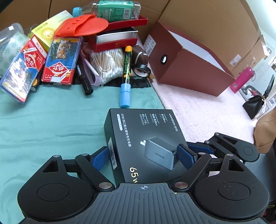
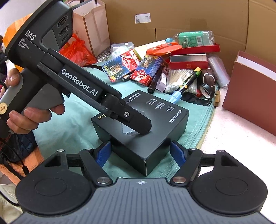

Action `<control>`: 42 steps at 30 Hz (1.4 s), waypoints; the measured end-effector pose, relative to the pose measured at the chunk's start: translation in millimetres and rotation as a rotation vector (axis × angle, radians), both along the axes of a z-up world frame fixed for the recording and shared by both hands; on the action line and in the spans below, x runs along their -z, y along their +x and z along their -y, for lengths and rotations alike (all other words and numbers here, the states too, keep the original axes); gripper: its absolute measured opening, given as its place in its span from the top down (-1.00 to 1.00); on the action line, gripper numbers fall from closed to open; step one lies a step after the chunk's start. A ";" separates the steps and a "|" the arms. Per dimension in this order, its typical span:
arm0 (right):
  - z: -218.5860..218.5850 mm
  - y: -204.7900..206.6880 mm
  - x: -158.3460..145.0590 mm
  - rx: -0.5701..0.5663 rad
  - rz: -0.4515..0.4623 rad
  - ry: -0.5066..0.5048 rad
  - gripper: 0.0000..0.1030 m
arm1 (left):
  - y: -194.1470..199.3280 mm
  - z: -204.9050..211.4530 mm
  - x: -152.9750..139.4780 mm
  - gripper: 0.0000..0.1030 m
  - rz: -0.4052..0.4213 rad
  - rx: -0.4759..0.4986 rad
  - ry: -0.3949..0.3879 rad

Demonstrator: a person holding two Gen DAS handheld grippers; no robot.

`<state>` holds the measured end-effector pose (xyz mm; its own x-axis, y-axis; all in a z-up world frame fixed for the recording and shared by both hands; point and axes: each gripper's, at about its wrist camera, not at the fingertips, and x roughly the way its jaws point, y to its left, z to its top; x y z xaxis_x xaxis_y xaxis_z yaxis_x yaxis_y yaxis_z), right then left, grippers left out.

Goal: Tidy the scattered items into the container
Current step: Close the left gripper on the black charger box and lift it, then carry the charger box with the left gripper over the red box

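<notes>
At the far left of my left wrist view two packs of playing cards [image 1: 41, 69] lean against the pile, with an orange silicone lid [image 1: 81, 25] and a green-labelled bottle [image 1: 110, 8] above them. Moving right come a bag of cotton swabs [image 1: 105, 65], a marker with a blue cap [image 1: 126, 75] and a roll of black tape [image 1: 142, 70], all on the green cloth [image 1: 43, 120]. Nearer me, in the middle, my left gripper [image 1: 148, 153] has its fingers [image 1: 187, 156] closed narrow on the black charger box [image 1: 144, 137], one pad on each long side, the box lying on the cloth's right edge. Right of the pile stands the open dark-red container [image 1: 186, 69], well apart from the box, on the pale pink surface.

In the right wrist view my right gripper [image 2: 140, 154] has its fingers [image 2: 103, 153] spread wide around the box's near corner, not touching it.
</notes>
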<state>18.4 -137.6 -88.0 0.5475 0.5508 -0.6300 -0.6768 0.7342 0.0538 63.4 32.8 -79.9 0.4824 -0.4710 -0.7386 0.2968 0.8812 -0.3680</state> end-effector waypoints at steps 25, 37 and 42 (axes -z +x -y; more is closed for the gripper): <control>62.2 25.5 -84.2 0.157 0.254 0.024 -0.50 | 43.0 82.7 -110.5 -0.54 0.285 0.105 0.028; 117.9 112.0 -118.8 0.284 0.282 -0.052 -0.50 | 133.6 166.8 -134.1 -0.55 0.326 0.140 0.005; 144.2 153.6 -113.5 0.322 0.200 -0.067 -0.50 | 177.9 203.3 -120.8 -0.56 0.271 0.158 0.021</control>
<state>172.1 -281.7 25.6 0.8011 0.2921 -0.5224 -0.4035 0.9082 -0.1110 241.3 -170.4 40.9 0.5855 -0.5418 -0.6031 0.5155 0.8229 -0.2388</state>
